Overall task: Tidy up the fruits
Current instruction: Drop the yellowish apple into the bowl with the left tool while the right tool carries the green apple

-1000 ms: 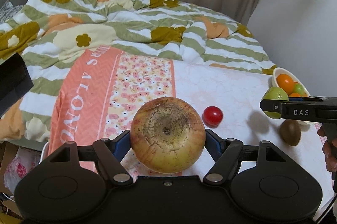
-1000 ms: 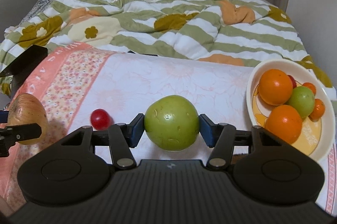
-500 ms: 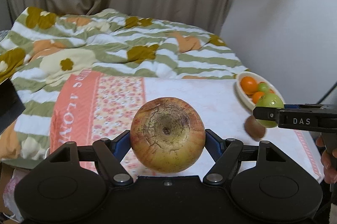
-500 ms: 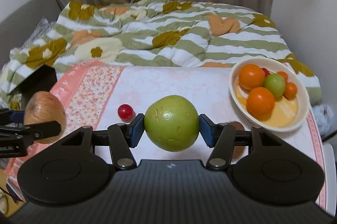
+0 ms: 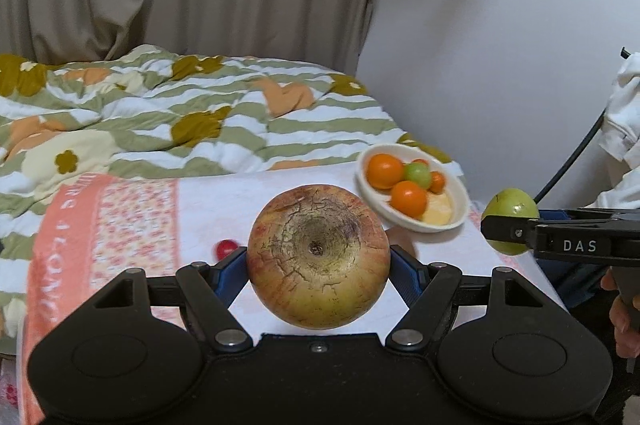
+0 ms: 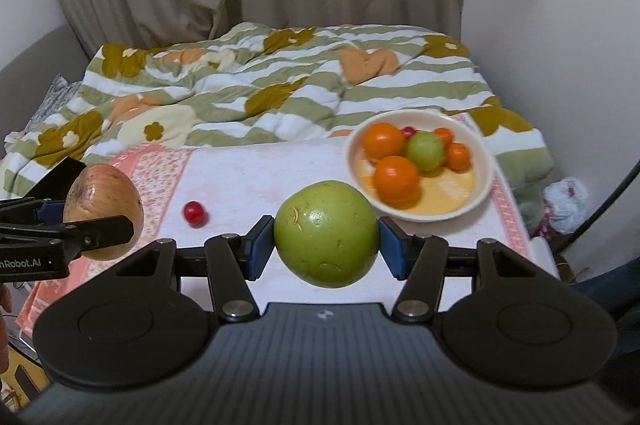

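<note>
The left gripper (image 5: 318,265) pinches a russet, cracked-skin apple (image 5: 318,257) between its blue pads, held clear above the worktop (image 6: 260,177); the right gripper (image 6: 326,245) likewise clamps a green apple (image 6: 326,233) in the air. Far right on the worktop sits the white bowl (image 6: 484,181), already crowded with oranges and a green fruit, while a small red fruit (image 6: 195,213) lies alone on the cloth at the near left. Both apples are round and gripped only at their sides, so a sudden tilt could let one roll out. Dropped into the full bowl, either might knock fruit over the rim or off the right edge.
</note>
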Demonstrator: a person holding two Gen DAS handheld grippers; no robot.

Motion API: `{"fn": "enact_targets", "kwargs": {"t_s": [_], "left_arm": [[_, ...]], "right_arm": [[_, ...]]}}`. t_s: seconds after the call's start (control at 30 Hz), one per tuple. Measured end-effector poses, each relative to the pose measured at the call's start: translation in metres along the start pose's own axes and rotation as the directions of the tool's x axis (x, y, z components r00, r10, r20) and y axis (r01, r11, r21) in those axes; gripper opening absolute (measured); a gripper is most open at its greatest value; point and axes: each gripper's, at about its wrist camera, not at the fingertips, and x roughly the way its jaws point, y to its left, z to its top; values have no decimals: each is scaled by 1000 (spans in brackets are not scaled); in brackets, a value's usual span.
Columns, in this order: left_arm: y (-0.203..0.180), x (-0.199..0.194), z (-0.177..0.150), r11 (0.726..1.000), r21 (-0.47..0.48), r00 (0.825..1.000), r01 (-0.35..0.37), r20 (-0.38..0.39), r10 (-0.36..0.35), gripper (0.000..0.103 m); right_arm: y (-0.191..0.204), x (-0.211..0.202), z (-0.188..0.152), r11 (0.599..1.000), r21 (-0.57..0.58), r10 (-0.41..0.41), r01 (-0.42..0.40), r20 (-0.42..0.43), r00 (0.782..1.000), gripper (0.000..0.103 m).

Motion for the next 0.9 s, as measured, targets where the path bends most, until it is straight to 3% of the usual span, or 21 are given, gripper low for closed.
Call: {"fn": "enact_targets", "kwargs": {"t_s": [0.37,0.63,0.9], "left_arm": [[-87,40,14,999,-37,999,-35,4,35,77],[-136,93,21,997,-49,998,-57,-5,57,77],[-169,147,31,998,33,998,-60,-26,61,77]], "right_arm": [[-97,4,21,998,-25,54,-54,-19,998,71],[-156,39,40,993,-69,89,-91,-34,995,71],[-193,74,56,993,-54,98,-101,-44,994,71]]}}
